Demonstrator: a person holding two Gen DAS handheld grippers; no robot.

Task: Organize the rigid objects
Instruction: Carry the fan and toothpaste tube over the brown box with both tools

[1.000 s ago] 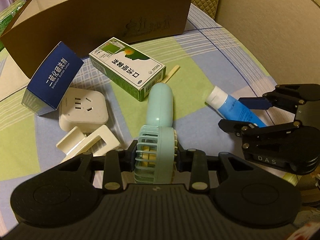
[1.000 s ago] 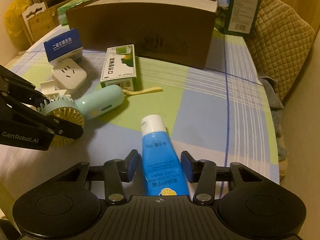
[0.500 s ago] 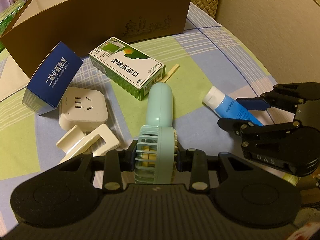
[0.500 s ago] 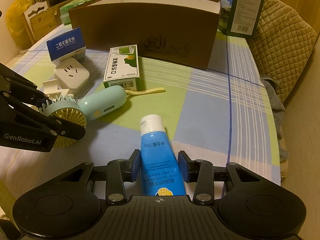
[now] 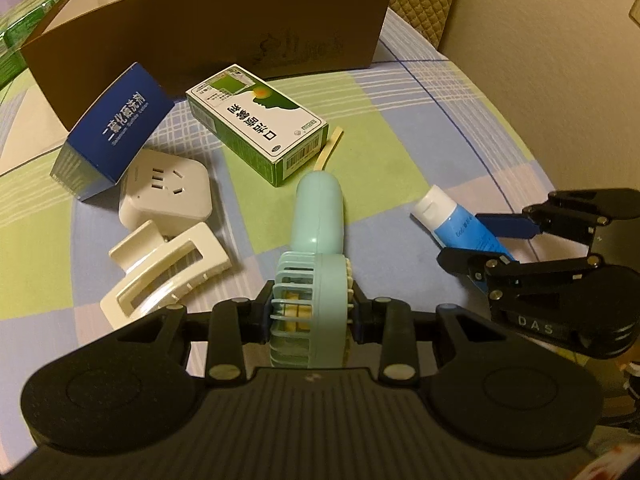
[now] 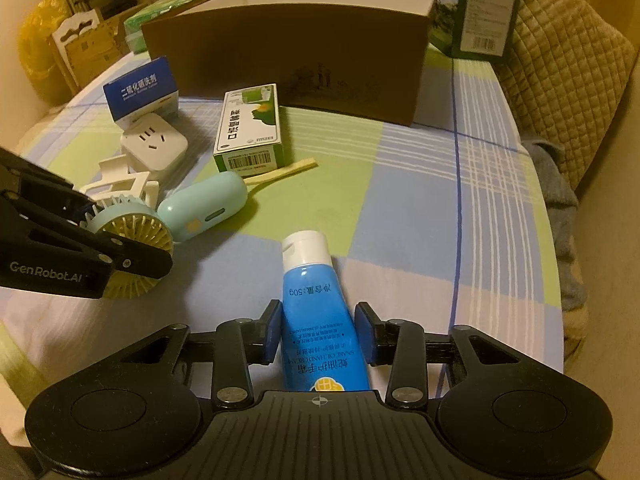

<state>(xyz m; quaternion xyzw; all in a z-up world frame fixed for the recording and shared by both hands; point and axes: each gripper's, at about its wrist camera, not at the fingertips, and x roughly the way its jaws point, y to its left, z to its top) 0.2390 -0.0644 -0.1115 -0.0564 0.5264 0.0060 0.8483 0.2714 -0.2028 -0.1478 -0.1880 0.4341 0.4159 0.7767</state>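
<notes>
A mint handheld fan (image 5: 316, 216) lies on the checked cloth, and my left gripper (image 5: 310, 308) is shut on its round head, handle pointing away. The right wrist view shows that left gripper (image 6: 128, 232) at the left, clamped on the fan (image 6: 200, 208). A blue hand-cream tube (image 6: 316, 300) with a white cap lies between the pads of my right gripper (image 6: 318, 320), whose jaws are closing and press its sides. The left wrist view shows the right gripper (image 5: 464, 240) on the tube (image 5: 452, 224). An open brown cardboard box (image 5: 200, 32) stands at the back.
A green-and-white carton (image 5: 256, 120), a blue carton (image 5: 116, 120), a white socket adaptor (image 5: 166, 188), a cream hair clip (image 5: 168, 268) and a yellow strip (image 5: 330, 148) lie in front of the brown box (image 6: 300, 48). A quilted chair (image 6: 568, 80) stands at the right.
The right gripper's pads have drawn in against the blue tube. The left gripper keeps its hold on the fan head and has barely shifted.
</notes>
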